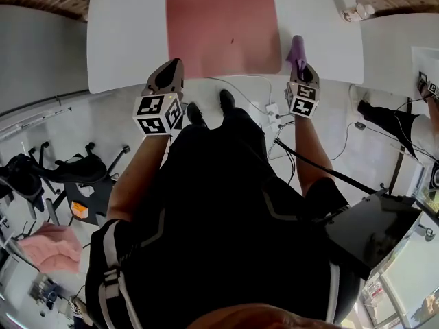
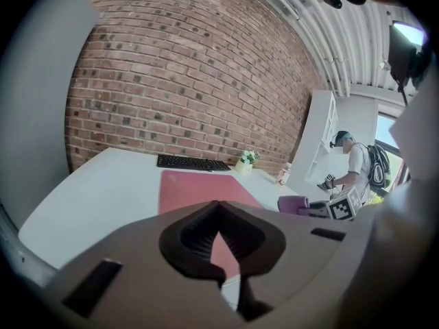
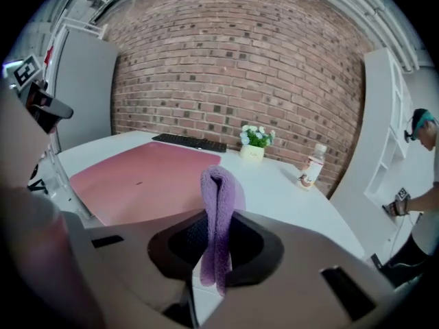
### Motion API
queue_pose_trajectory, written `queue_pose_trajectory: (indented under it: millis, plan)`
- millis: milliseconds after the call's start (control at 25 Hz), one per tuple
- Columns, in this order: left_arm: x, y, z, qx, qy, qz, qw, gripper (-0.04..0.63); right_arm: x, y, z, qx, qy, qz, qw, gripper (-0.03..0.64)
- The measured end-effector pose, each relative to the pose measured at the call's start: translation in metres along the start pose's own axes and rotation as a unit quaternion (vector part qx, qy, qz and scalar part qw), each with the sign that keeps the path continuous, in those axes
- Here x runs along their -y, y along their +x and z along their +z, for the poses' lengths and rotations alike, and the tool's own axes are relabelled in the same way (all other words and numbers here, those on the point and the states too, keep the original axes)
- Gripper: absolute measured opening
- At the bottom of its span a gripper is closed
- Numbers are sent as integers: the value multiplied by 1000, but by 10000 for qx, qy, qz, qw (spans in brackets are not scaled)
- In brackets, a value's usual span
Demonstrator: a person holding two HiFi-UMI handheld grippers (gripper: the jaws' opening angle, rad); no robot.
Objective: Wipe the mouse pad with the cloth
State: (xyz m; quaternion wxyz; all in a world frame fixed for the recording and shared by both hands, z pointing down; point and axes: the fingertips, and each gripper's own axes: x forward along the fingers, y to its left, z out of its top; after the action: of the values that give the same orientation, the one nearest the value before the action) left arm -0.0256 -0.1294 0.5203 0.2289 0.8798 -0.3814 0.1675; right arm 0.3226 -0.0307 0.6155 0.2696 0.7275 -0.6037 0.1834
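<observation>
The person's dark-clothed body (image 1: 226,218) fills the lower head view. Above it, at about 11 o'clock, the left gripper (image 1: 176,63) is held over the near edge of the white table (image 1: 123,40). At 1 o'clock the right gripper (image 1: 299,66) carries the purple cloth (image 1: 296,49) just off the mouse pad's right near corner. The pink mouse pad (image 1: 223,26) lies flat on the table at 12 o'clock, between the two tools and beyond them.

In the left gripper view, the jaws are pressed together at their tips with nothing between them. The pad lies ahead at 12 o'clock, with a black keyboard (image 2: 192,162) behind it and a small flower pot (image 2: 245,160) at 1 o'clock.

In the right gripper view, the jaws pinch the cloth, which stands folded upright between them. The pad lies at 10 o'clock and a bottle (image 3: 312,164) stands at 2 o'clock.
</observation>
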Motion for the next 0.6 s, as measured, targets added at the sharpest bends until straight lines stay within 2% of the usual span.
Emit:
queue_pose_trajectory:
  millis: [280,600]
  plan:
    - [-15,1,-7,-90,-109,317,9994,0,-55,23,-22,-380,-249,837,9955,60]
    - [-33,-18,-12,-114,-116,318,9994,0,-89,26,-28,-516,-68,913,9945,60]
